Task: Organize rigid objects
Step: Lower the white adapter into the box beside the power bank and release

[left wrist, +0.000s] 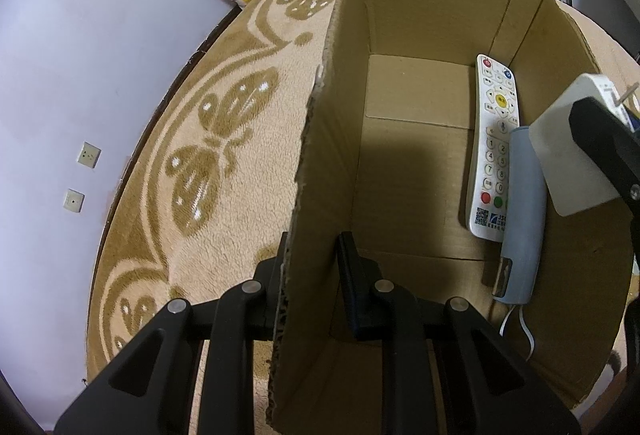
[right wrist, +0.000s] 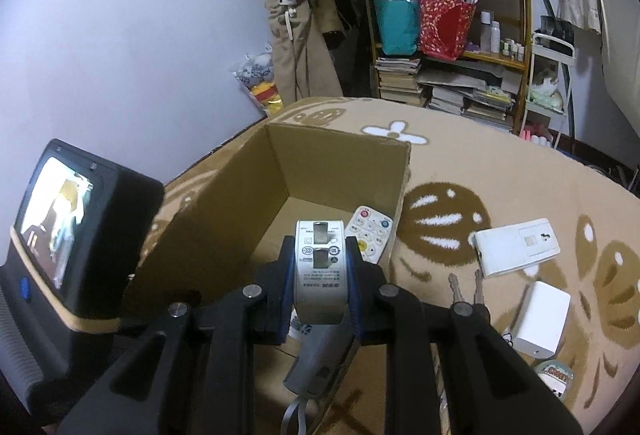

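Left tool (left wrist: 312,287) clamped on the side wall of the open brown cardboard box (left wrist: 320,163), standing on a beige patterned carpet (left wrist: 224,171). Right tool (right wrist: 319,277) gripping a white rectangular plug adapter (right wrist: 319,267) above the box. Inside, along the right wall: white button remote control (left wrist: 494,147) touching a pale blue cylindrical device (left wrist: 522,219).

The cardboard box (left wrist: 400,35) stands open at the top. Its floor is bare along the left wall and at the far end. The white remote (left wrist: 494,151) and a grey-blue device (left wrist: 524,219) fill the strip along the box's right wall. The left tool (left wrist: 312,275) straddles the left wall, blocking that rim; the right tool (right wrist: 320,275) hangs above the right side with a white adapter (right wrist: 319,267).
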